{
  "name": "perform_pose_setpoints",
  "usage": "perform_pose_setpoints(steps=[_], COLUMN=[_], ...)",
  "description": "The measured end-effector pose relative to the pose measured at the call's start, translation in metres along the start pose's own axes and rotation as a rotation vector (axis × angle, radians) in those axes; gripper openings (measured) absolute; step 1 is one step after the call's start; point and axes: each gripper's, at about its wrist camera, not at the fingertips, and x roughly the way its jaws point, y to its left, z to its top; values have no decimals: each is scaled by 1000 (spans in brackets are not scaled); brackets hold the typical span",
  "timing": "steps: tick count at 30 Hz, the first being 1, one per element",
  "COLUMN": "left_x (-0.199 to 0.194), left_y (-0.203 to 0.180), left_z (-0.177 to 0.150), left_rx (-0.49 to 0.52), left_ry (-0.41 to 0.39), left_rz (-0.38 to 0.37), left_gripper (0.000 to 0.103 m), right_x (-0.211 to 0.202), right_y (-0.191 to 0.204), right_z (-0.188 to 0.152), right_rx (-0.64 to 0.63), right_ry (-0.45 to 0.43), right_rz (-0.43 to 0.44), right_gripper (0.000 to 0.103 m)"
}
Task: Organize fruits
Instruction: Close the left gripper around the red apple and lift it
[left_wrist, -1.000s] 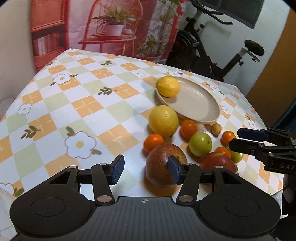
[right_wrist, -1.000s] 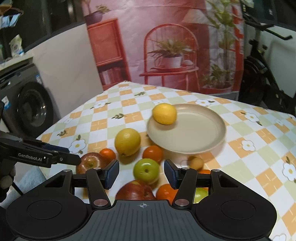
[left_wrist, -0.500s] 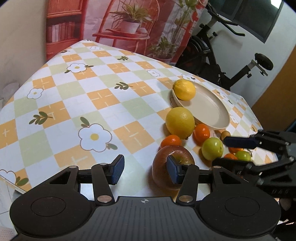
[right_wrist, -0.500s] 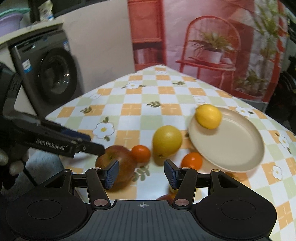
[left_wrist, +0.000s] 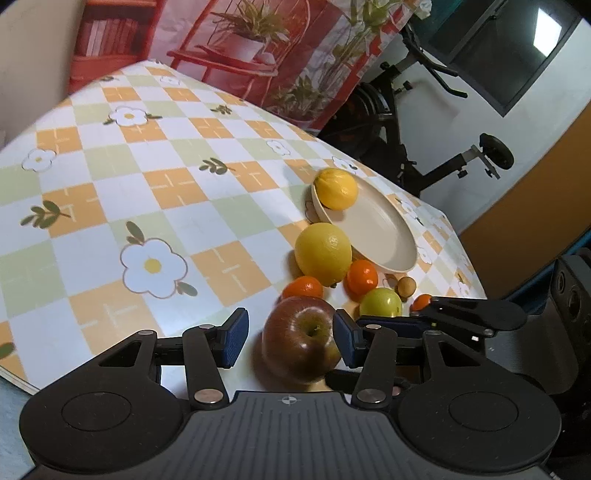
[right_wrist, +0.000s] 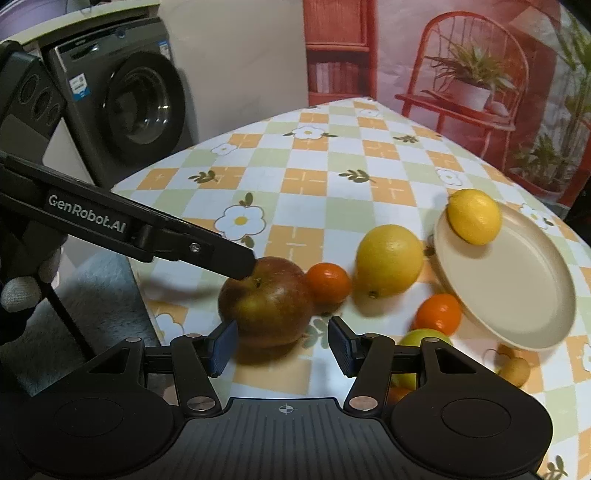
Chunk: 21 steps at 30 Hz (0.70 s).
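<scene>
The red apple (left_wrist: 301, 339) sits near the table's (left_wrist: 110, 229) front edge, between the spread fingers of the left gripper (left_wrist: 290, 338); the right pad lies close against it, the left pad clear. The right gripper (right_wrist: 282, 345), also spread and empty, hangs just beside the apple. A lemon (left_wrist: 337, 188) rests in the plate (left_wrist: 384, 236) beyond.

Bare tablecloth (left_wrist: 155, 192) left of clustered fruit (left_wrist: 325, 254).
</scene>
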Motion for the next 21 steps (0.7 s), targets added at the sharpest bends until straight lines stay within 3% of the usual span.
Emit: perform_pose_setpoints(steps=[5, 13, 21], left_x=[11, 19, 20], left_y=[10, 17, 19], left_z=[0, 1, 1], left_rx=[-44, -67, -67], left_ry=[28, 44, 37], left_rz=[-32, -91, -105], left_gripper=[51, 47, 46], right_x=[9, 20, 25], right_y=[1, 3, 1], right_z=[0, 0, -1], right_rx=[-3, 10, 38], right_ry=[5, 3, -9], right_rz=[20, 47, 46], right_gripper=[57, 59, 60])
